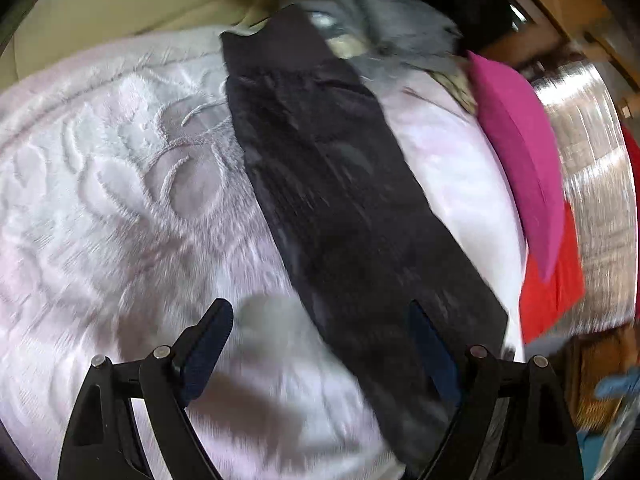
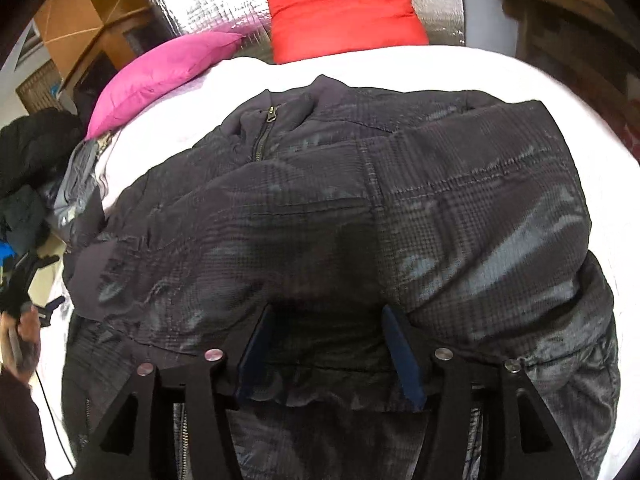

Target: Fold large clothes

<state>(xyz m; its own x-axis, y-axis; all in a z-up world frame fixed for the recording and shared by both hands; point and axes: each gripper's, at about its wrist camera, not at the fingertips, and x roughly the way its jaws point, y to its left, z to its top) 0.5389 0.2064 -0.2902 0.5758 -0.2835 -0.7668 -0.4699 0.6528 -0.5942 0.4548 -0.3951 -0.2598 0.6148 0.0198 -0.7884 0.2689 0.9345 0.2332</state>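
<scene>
A dark plaid padded jacket (image 2: pixel 360 208) lies on the white bedspread (image 2: pixel 520 76), zipper and collar at the far end, both sleeves folded across its front. My right gripper (image 2: pixel 326 330) is open, its blue pads either side of the near sleeve's ribbed cuff, close above the fabric. In the left wrist view the jacket (image 1: pixel 340 208) shows as a long dark strip running away from me. My left gripper (image 1: pixel 320 320) is open over the bedspread (image 1: pixel 120 200), its right finger over the jacket's near edge. It holds nothing.
A pink pillow (image 2: pixel 160 72) and a red pillow (image 2: pixel 340 12) lie at the head of the bed against a silver foil panel (image 2: pixel 200 4). A pile of grey and black clothes (image 2: pixel 48 168) sits at the left. Wooden furniture (image 2: pixel 92 16) stands beyond.
</scene>
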